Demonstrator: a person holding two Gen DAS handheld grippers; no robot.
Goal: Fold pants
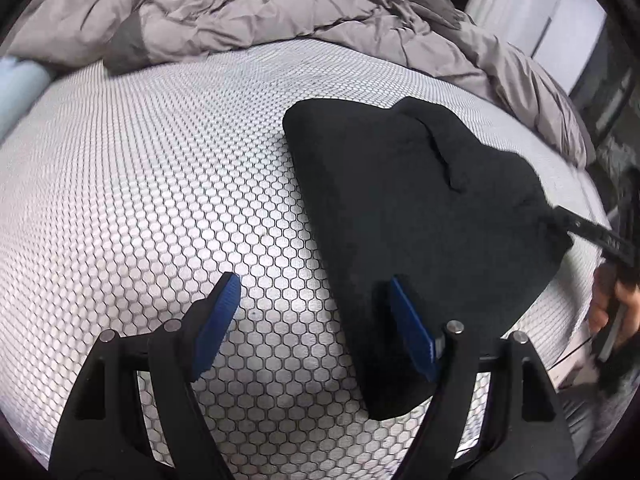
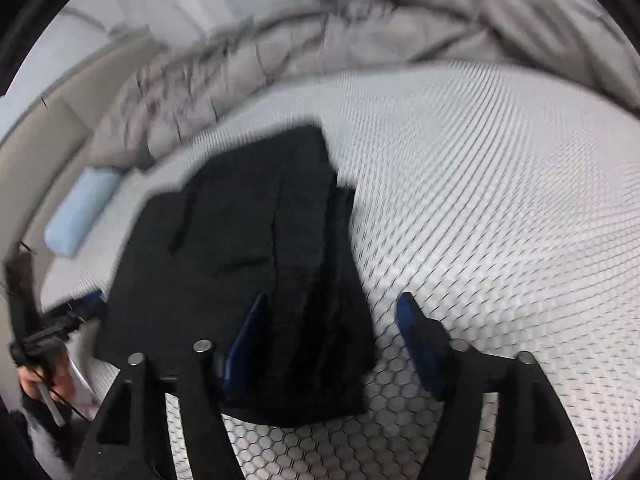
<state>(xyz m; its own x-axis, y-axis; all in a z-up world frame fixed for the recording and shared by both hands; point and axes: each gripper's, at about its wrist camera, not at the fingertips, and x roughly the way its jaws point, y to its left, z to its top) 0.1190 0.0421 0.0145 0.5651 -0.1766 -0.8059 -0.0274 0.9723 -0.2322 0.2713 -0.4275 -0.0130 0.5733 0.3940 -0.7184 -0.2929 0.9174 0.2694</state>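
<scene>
Left wrist view: black pants (image 1: 420, 216) lie folded in a thick stack on the bed (image 1: 140, 160). Both my grippers, left (image 1: 316, 312) and right (image 2: 332, 328), have jaws apart, holding nothing. Soft, limp, light fabric; layers could slide, so I'd pinch the full stack at its near edge.

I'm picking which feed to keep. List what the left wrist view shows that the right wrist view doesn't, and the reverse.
Only the left wrist view: the left gripper with jaws open over the bare honeycomb-patterned mattress, and a sharp picture.

Only the right wrist view: the right gripper with jaws open astride the bundle's near edge, the whole light blue pillow, and motion blur.

Both: the folded black pants, the rumpled grey duvet, and the mattress.
</scene>
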